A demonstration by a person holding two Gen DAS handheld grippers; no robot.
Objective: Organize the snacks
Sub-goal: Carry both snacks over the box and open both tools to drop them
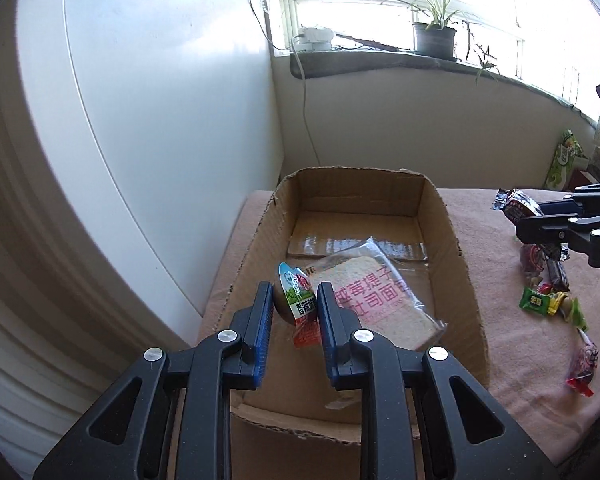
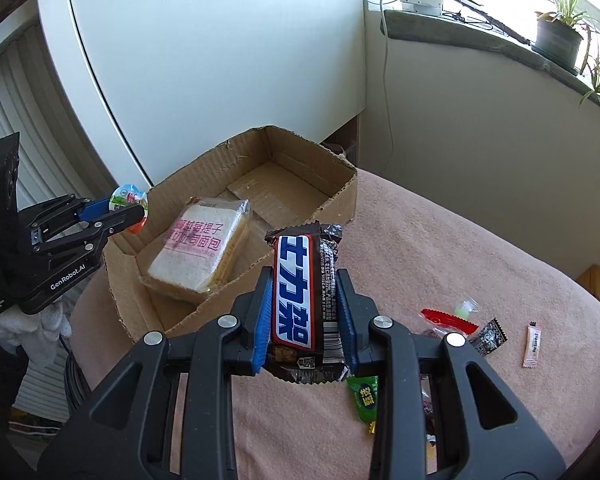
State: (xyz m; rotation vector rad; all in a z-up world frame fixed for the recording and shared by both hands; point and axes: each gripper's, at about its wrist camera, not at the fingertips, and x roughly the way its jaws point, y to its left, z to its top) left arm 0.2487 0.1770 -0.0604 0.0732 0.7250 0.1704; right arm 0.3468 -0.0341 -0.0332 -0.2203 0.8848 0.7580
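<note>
Black gripper arms fill the bottom of both views. At lower centre of the left view, the left gripper (image 1: 294, 312) is clamped on a small cup (image 1: 294, 298) by its sides, above the near left corner of the box (image 1: 452, 216). At lower centre of the right view, the right gripper (image 2: 306, 316) is clamped on a bar (image 2: 306, 292) across its width, above the pink cloth (image 2: 440, 240) and just right of the box.

Largest is the box, open on top, in the middle of the left view. It holds only a bread pack (image 1: 374, 300), lying flat in the near half; the far half is bare.

I judge the bar as light and rather stiff, with a slippery wrapper, so the middle grip is good. The cup seems light, rigid and round, so it may turn. The bread is soft and easy to crush.

Small candies (image 2: 366, 394) lie at lower right of the right view.
</note>
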